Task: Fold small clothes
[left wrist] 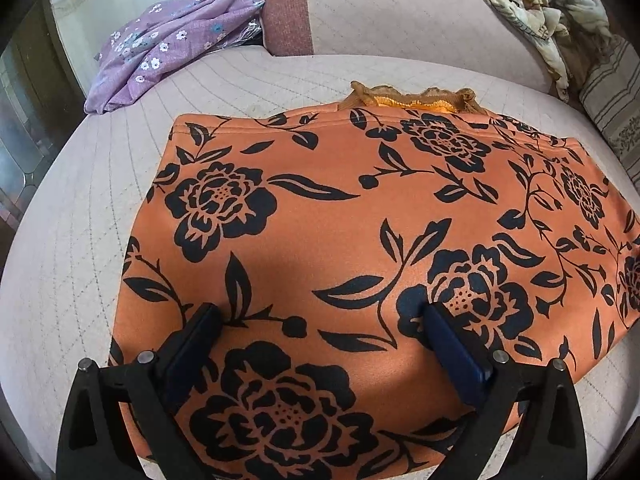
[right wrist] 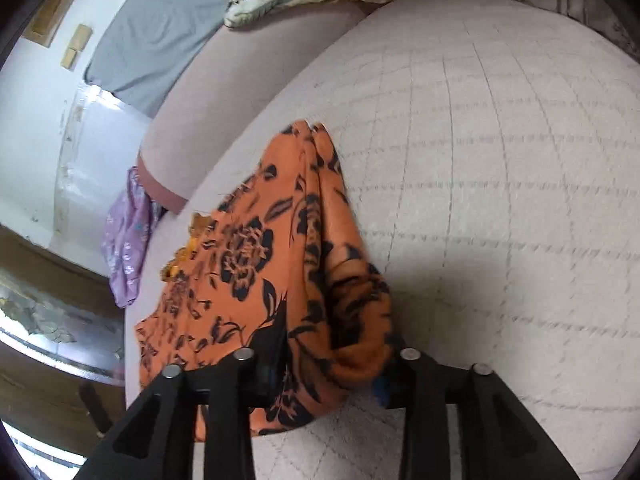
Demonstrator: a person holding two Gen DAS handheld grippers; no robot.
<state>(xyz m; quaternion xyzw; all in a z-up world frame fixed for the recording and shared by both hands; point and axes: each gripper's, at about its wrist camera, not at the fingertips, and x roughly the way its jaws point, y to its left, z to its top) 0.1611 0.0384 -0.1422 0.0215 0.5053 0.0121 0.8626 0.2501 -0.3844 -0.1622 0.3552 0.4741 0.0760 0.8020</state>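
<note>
An orange garment with black flowers (left wrist: 340, 200) lies spread flat on a pale quilted cushion (left wrist: 60, 260). Yellow lace trim (left wrist: 420, 98) peeks out at its far edge. My left gripper (left wrist: 320, 312) hangs just over the garment's near part, jaws wide open, with only flat fabric below them. In the right wrist view the garment (right wrist: 248, 264) has its right edge bunched up into a thick fold. My right gripper (right wrist: 326, 368) is shut on that fold, and the cloth hides both fingertips.
A purple flowered cloth (left wrist: 168, 44) lies crumpled at the far left, next to a pink bolster (left wrist: 360, 12). A cream patterned cloth (left wrist: 552, 12) and a striped cushion (left wrist: 616, 100) sit at the far right. Bare quilted surface (right wrist: 500, 160) stretches right of the garment.
</note>
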